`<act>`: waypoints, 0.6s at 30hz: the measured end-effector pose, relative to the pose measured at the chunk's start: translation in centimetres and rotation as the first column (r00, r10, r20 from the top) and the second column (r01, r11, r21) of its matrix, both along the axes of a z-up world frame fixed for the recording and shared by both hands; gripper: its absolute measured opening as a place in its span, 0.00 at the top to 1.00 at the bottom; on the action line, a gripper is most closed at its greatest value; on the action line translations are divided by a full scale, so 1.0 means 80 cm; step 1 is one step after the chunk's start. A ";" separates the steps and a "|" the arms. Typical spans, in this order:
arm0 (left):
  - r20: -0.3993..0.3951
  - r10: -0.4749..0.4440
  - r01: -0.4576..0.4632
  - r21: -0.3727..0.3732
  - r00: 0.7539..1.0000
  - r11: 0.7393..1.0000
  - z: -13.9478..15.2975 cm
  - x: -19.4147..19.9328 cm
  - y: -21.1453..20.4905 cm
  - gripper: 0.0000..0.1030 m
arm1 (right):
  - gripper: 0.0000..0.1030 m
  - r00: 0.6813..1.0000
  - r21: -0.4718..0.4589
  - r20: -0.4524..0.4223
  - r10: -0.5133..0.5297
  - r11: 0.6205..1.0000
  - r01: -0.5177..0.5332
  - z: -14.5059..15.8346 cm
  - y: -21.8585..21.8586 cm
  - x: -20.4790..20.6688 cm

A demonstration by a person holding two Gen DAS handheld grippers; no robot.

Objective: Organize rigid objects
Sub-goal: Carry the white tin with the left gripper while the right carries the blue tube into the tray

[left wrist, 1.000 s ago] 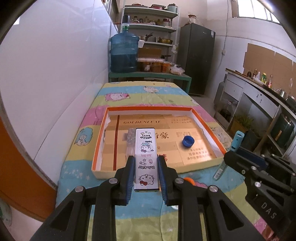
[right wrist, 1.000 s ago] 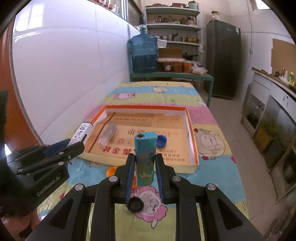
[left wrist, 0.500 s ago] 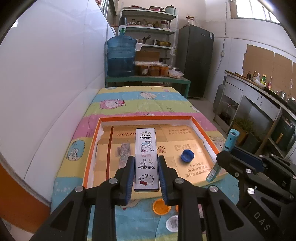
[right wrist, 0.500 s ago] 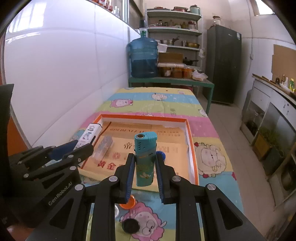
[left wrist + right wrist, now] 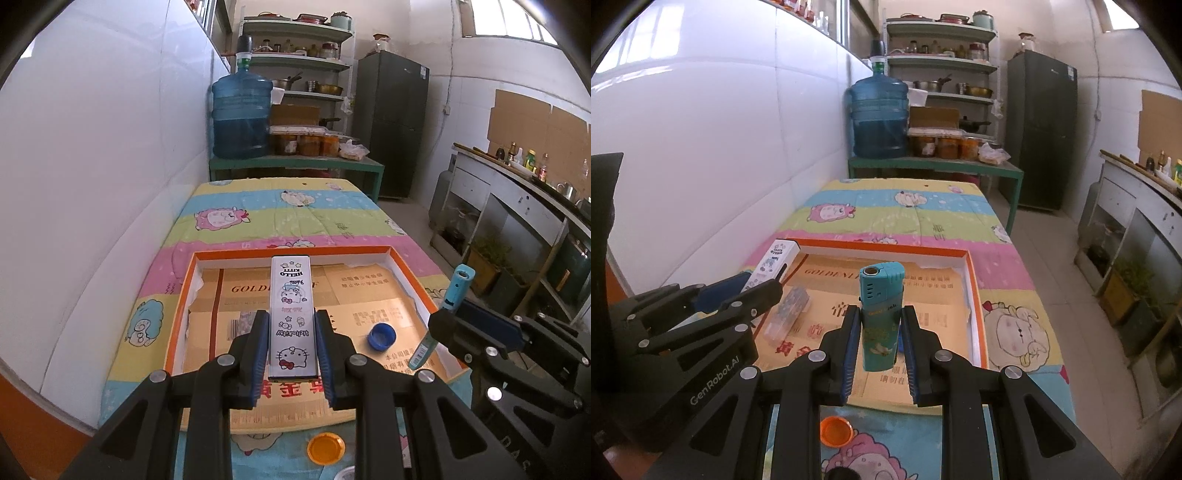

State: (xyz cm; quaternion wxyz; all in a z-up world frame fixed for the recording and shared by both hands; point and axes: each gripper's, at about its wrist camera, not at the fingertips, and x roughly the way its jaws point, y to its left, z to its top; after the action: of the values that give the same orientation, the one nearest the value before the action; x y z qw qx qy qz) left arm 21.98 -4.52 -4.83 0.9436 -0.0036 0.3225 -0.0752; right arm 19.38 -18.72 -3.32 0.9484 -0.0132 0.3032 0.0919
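Both grippers have advanced over the orange-rimmed tray [image 5: 186, 295] since the earlier frame. Left gripper [image 5: 291, 350] pinches a white cartoon-printed case [image 5: 292, 314]; right gripper [image 5: 880, 343] pinches a teal lighter [image 5: 881, 314] upright. Blue cap [image 5: 381, 336] lies inside the tray; orange cap [image 5: 325, 448] on the surface.

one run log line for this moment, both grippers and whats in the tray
left gripper: shut on Hello Kitty box | right gripper: shut on teal lighter | orange-rimmed tray: blue bottle cap inside

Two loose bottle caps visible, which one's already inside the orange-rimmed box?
The blue cap, lying on the cardboard inside the box. The orange cap sits outside on the cloth, before the near rim.
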 end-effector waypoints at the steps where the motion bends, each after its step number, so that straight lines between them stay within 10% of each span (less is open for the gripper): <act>1: -0.002 0.002 -0.001 0.001 1.000 1.000 0.000 0.003 -0.001 0.76 | 0.78 1.000 0.000 0.000 0.001 1.000 -0.001 0.000 0.000 0.002; 18: -0.018 0.039 -0.039 0.029 0.999 0.999 -0.003 0.055 0.000 0.76 | 0.78 1.000 -0.032 0.006 0.008 0.999 -0.008 -0.002 -0.010 0.051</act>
State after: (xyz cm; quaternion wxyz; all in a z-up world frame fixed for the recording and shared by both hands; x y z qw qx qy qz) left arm 26.38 -4.51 -5.08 0.9417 0.0027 0.3323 -0.0522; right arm 23.47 -19.51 -3.51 0.9485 -0.0298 0.3019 0.0909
